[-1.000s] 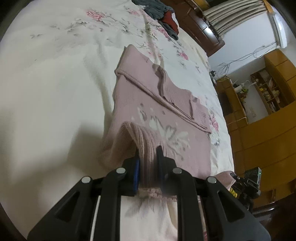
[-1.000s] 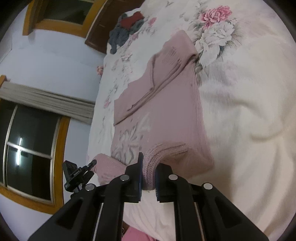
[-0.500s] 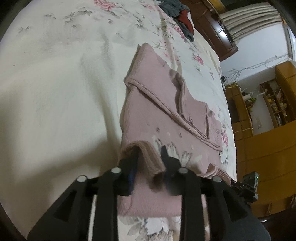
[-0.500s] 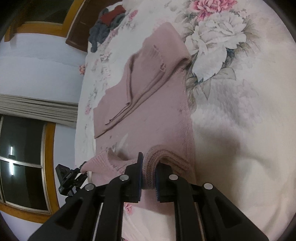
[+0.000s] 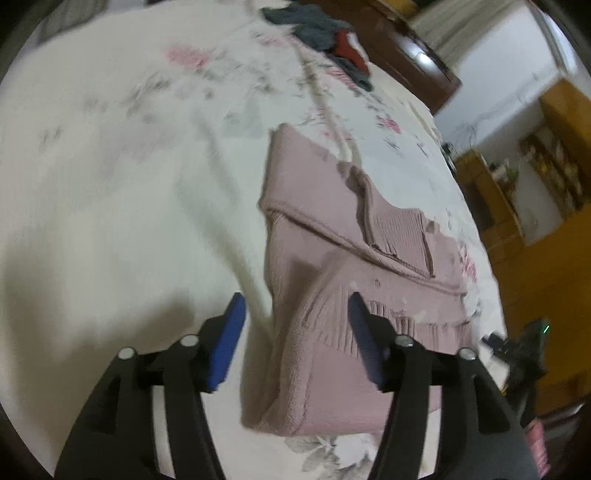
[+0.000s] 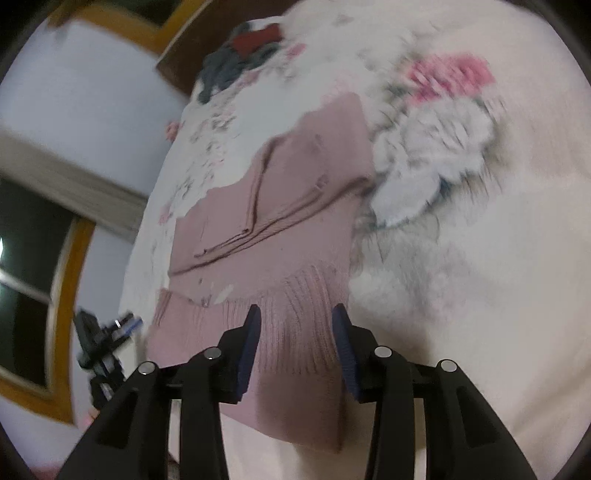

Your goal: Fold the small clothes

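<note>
I see both tongs spread apart, gripping nothing. The left gripper (image 5: 295, 314) and right gripper (image 6: 295, 325) hover over the folded pink sweater (image 5: 354, 280), lying flat on the floral bedspread (image 5: 110, 184); dark clothes (image 5: 325, 33) at one o'clock.

A cream bedspread printed with pink and grey flowers (image 5: 110, 192) fills most of both views, its largest pink-and-white bloom (image 6: 439, 147) lying toward 2 o'clock in the right wrist view. A heap of grey and red clothes (image 5: 325, 33) sits at the far edge, at 12 o'clock, against a dark wooden headboard (image 5: 410, 62). Orange wooden shelves (image 5: 546, 177) stand at 3 o'clock. A wood-framed dark window (image 6: 33, 280) shows at 9 o'clock under a beige curtain (image 6: 62, 184).
</note>
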Available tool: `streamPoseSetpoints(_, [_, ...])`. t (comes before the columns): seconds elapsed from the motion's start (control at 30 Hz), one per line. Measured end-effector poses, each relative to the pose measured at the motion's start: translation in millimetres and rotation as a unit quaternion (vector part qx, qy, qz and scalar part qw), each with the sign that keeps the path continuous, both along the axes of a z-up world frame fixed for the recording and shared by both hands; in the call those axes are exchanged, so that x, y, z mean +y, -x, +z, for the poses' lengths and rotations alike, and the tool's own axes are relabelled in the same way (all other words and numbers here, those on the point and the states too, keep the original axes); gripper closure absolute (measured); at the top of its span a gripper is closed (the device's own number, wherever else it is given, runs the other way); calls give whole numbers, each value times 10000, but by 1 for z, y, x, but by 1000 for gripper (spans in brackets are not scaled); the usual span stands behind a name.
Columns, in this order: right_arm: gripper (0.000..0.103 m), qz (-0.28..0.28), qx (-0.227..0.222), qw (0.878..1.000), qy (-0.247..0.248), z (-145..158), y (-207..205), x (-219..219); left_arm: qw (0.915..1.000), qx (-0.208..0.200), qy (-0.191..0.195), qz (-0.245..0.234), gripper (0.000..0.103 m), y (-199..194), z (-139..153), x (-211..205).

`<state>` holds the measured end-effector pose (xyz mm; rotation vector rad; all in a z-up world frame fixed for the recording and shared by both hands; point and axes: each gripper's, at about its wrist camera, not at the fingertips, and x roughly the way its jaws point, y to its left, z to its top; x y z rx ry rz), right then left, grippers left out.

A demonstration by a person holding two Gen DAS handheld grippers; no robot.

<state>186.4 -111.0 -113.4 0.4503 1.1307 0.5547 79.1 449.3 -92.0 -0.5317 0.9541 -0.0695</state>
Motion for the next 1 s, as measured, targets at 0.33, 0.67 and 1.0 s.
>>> streamPoseSetpoints(0.33, [42, 1190, -504, 9810, 1446, -14, -19, 65, 9866, 388, -1132, -1112, 35, -50, -35, -50])
streamPoseSetpoints(0.67, [90, 1886, -683, 9650, 1686, -22, -12, 83, 9781, 381, -1566, -1314, 72, -50, -44, -62])
streamPoseSetpoints(1.0, [73, 1798, -457, 9692, 1617, -38, -21, 85, 9759, 321, -1651, -1393, 79, -53, -43, -69])
